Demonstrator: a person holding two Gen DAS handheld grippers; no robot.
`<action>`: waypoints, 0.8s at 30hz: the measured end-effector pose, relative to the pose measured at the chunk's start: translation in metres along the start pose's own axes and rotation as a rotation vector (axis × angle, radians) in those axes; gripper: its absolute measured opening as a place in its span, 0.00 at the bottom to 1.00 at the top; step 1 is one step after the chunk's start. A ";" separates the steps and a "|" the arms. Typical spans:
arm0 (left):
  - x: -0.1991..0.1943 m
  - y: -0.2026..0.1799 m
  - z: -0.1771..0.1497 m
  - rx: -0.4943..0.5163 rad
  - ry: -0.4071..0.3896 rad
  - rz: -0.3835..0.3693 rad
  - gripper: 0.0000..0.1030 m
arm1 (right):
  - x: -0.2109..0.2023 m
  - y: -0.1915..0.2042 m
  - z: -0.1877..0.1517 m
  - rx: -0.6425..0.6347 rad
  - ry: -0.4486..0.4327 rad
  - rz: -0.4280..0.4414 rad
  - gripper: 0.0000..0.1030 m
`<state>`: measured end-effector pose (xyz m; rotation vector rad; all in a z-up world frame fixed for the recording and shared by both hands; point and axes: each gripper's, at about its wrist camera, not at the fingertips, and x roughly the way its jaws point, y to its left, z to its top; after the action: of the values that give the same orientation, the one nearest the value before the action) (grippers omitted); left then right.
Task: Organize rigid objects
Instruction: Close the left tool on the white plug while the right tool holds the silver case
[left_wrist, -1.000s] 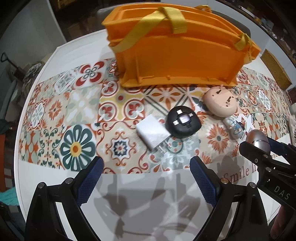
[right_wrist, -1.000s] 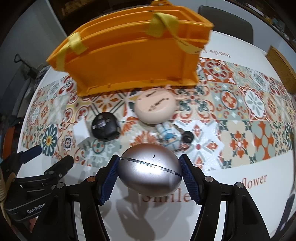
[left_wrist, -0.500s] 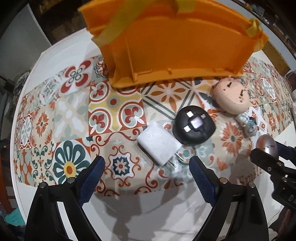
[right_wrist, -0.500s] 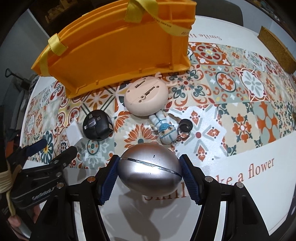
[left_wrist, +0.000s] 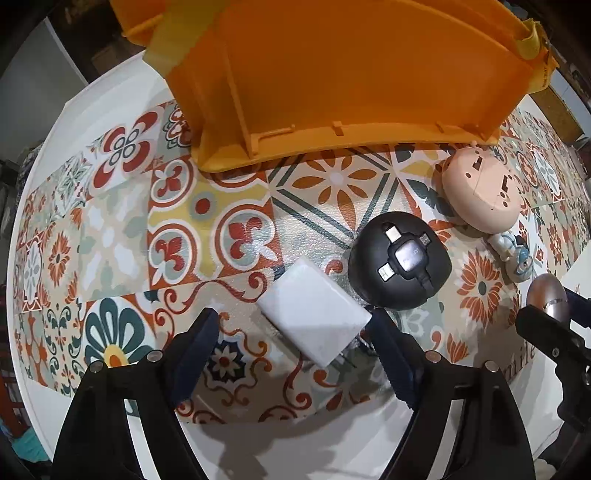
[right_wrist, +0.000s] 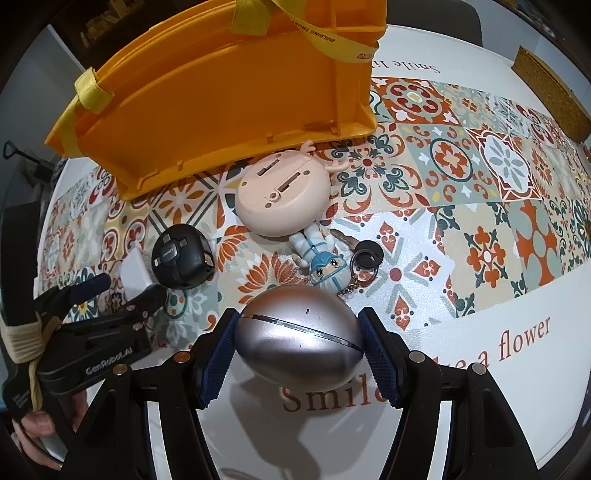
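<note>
- While the right gripper (right_wrist: 299, 339) pinches the silver egg-shaped case (right_wrist: 300, 338) between both blue pads (right_wrist: 218, 363), that item hangs just above the white tabletop (right_wrist: 461, 413), near the printed lettering and not yet at the bin.
- Left gripper (left_wrist: 295, 347) is spread wide, holding nothing; the white charger block (left_wrist: 314, 312) lies between its fingers, one corner very near the right-hand pad (contact unclear), prongs pointing back toward the camera.
- Just beyond the charger, touching or nearly so, sits the black round cable adapter (left_wrist: 400, 260) on the patterned tile mat (left_wrist: 110, 229).
- Further out: the pink round device (right_wrist: 282, 197) lies flat side up, right against the foot of the bin, and the small astronaut keychain figure (right_wrist: 321, 258) touches its near edge, with a black-headed key (right_wrist: 365, 253) on its ring.
- Farthest out, the orange plastic bin (right_wrist: 229, 103) with yellow straps stands on the mat; its inside is not visible from either wrist view, so what is already stowed cannot be told.
- Progress judgement: early to middle. One item is in hand but not placed, and four more (charger, adapter, pink device, keychain) are still loose on the mat.
- Left to do, as I read it: carry the silver case over the bin rim and drop it in, close on the charger, then clear the rest.
</note>
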<state>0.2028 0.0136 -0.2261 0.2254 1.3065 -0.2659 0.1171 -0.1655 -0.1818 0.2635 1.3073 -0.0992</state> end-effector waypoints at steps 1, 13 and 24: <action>0.002 0.000 0.001 0.001 -0.001 -0.002 0.80 | 0.001 0.000 0.000 0.001 0.002 -0.001 0.64; -0.003 -0.004 0.003 -0.017 -0.062 -0.026 0.56 | 0.006 0.000 -0.002 -0.013 0.009 -0.014 0.64; -0.033 -0.008 -0.038 -0.058 -0.079 -0.034 0.56 | 0.003 0.005 -0.006 -0.035 0.004 -0.016 0.64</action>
<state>0.1577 0.0205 -0.2034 0.1426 1.2384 -0.2628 0.1136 -0.1590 -0.1853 0.2230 1.3139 -0.0893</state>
